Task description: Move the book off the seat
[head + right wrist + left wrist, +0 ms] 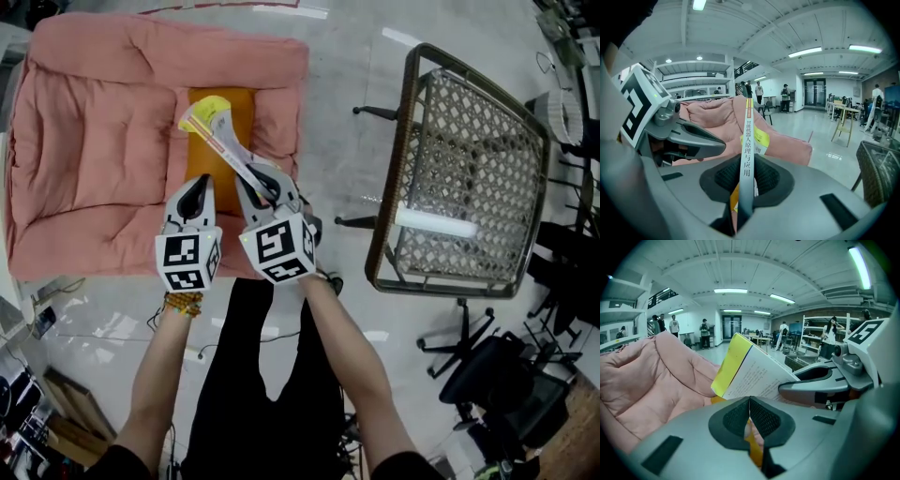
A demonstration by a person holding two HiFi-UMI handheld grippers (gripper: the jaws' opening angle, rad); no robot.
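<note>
The right gripper (265,183) had its jaws pinched narrowly on the spine of the book (220,141). The book hung clear above the pink seat (94,141), over the orange cushion (246,112) at the seat's middle, with its pages fanned open and drooping away from the grip. The left gripper (195,199), above the seat's front edge, had its jaws closed on nothing. To my eye the risk was that thin, one-edge hold: the book's weight could twist it loose and drop it back onto the seat.
</note>
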